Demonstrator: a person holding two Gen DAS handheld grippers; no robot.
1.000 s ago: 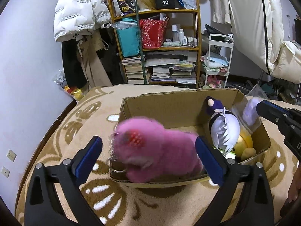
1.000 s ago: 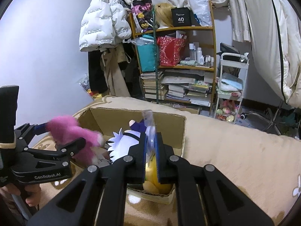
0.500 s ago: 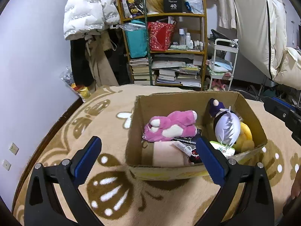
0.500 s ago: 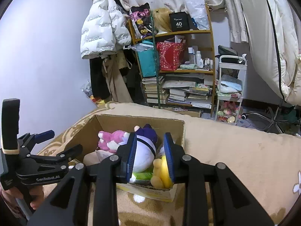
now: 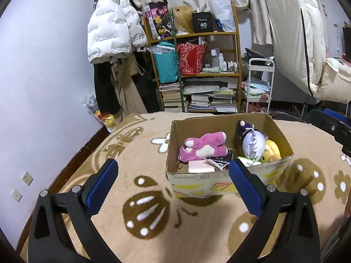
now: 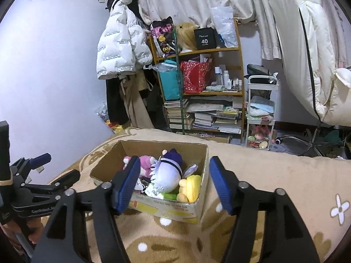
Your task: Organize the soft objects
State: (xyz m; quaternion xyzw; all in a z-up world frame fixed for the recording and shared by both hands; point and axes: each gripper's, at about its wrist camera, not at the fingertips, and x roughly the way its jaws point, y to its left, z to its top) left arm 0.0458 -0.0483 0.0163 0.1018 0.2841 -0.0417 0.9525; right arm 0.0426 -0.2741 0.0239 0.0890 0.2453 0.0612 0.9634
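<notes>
Inside one cardboard box (image 5: 228,178) lie three plush toys; both tools, left (image 5: 171,175) and right (image 6: 174,183), gape empty.

— What stays hidden inside the cardboard box (image 5: 221,178)?
— Its near wall covers the lower parts of the pink plush bear (image 5: 203,145) and the pale pink item (image 5: 198,166); the yellow plush (image 5: 272,152) sits half behind the white-haired doll (image 5: 253,143).
— And at the edges?
— The right gripper (image 5: 333,127) is cut off by the left wrist view's right side; in the right wrist view the hand (image 6: 33,233) on the left gripper (image 6: 54,171) is mostly out of frame. The print on the box front is too small to read.
</notes>
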